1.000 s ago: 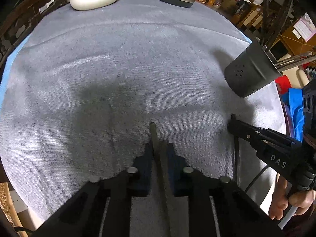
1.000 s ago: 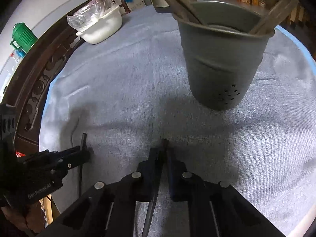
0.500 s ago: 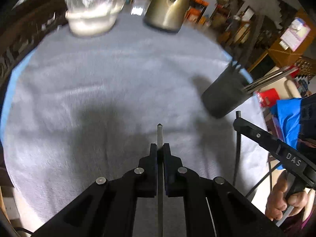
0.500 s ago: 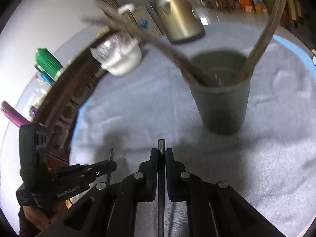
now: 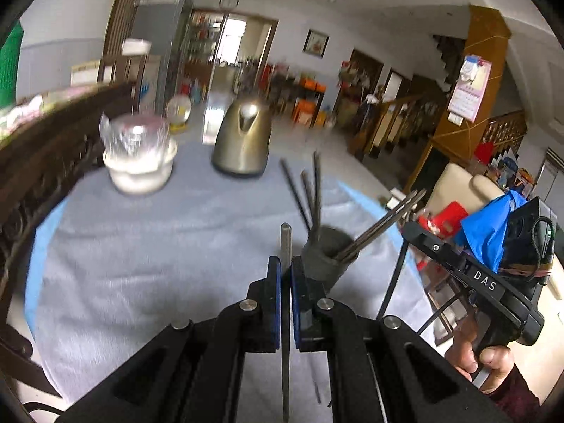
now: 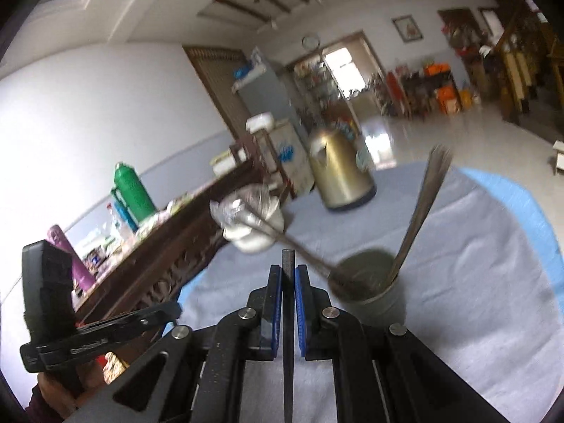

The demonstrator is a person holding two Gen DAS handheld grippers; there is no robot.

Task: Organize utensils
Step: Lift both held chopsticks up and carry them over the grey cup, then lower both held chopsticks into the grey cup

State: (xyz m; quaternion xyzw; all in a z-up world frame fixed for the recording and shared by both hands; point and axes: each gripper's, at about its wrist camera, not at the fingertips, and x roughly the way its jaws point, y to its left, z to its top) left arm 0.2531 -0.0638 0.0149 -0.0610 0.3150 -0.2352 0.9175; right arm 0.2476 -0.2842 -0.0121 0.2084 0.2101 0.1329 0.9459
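Pinching one thin, stiff, light, likely slippery chopstick (image 5: 285,243) (image 6: 288,264) each near its end, left gripper (image 5: 285,278) and right gripper (image 6: 288,282) sit fully closed near the holder (image 5: 326,259) (image 6: 373,294).

Both grippers are matte black with blue finger pads (image 5: 276,303) and silver screws. The right gripper (image 5: 409,229) carries white "DAS" lettering; the right hand (image 5: 472,359) shows bare skin and what may be a maroon sleeve.

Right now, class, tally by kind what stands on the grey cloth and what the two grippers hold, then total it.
Utensil holder: 1
Kettle: 1
White bowl: 1
Held sticks: 2, left stick in left gripper, right stick in right gripper
Total: 5
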